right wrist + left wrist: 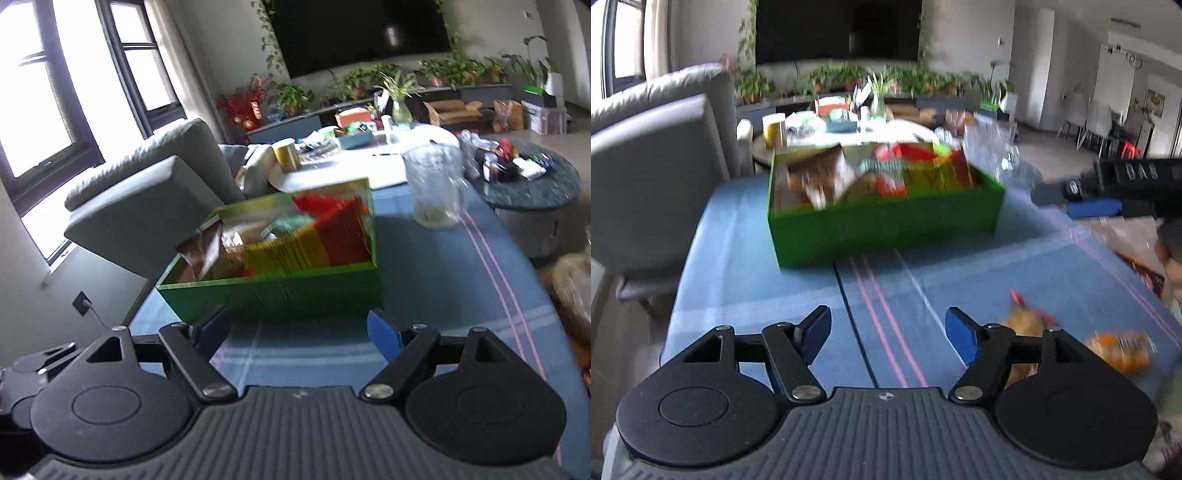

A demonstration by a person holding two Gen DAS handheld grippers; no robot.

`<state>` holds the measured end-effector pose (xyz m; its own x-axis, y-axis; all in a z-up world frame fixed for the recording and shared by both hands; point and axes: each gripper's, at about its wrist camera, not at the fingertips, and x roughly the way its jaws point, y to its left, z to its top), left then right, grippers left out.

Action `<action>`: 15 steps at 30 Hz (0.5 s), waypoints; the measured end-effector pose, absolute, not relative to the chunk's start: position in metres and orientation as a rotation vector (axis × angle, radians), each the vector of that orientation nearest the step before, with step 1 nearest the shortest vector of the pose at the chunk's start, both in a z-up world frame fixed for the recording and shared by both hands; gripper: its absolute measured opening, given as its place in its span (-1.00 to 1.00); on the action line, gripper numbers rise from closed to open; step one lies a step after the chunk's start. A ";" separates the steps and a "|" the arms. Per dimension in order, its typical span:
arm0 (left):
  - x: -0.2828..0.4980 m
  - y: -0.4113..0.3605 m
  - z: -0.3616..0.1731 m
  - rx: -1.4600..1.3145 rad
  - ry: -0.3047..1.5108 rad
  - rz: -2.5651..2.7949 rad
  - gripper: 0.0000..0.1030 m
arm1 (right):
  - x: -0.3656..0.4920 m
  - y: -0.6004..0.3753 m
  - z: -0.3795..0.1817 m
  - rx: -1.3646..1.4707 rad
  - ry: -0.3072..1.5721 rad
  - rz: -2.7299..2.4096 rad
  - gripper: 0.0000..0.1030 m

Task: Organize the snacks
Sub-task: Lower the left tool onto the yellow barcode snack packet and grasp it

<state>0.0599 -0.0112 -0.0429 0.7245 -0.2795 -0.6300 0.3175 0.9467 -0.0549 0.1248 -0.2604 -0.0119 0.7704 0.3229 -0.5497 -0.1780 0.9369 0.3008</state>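
**Inspector:** State your tongs.

**Me:** My left gripper stands with its blue-padded jaws spread wide and nothing between them, over the blue striped tablecloth. My right gripper is likewise spread and carrying nothing, above the same cloth.

**Inspector:** Where is the container?

**Me:** The green rectangular cardboard box sits on the cloth straight ahead of both grippers, apart from either. It holds packets packed close: a brown foil bag tilted at its left end, red and yellow packets toward its right. Both views are blurred, so I cannot read any labels.

**Inspector:** Loose snacks?

**Me:** Two orange snack packets lie on the cloth to the right of my left gripper: one crinkled packet with a red end just behind the right finger linkage, one flatter packet further right. A dark printed bag lies near the table's right edge, cut off by the frame.

**Inspector:** Other items?

**Me:** A clear glass pitcher stands on the cloth just beyond the box's far right corner. A grey sofa sits to the left of the table. A white round table crowded with objects stands behind the box.
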 end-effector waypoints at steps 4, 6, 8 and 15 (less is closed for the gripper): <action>0.038 -0.019 -0.047 0.071 0.736 -0.365 0.29 | 0.116 -0.259 -0.013 0.268 0.647 0.288 0.49; 0.027 -0.025 -0.049 0.099 0.755 -0.395 0.44 | 0.109 -0.258 -0.012 0.261 0.638 0.285 0.49; 0.018 -0.032 -0.051 0.133 0.769 -0.416 0.45 | 0.104 -0.257 -0.012 0.256 0.633 0.280 0.49; -0.002 -0.042 -0.067 0.178 0.835 -0.459 0.45 | 0.093 -0.263 -0.019 0.281 0.644 0.273 0.49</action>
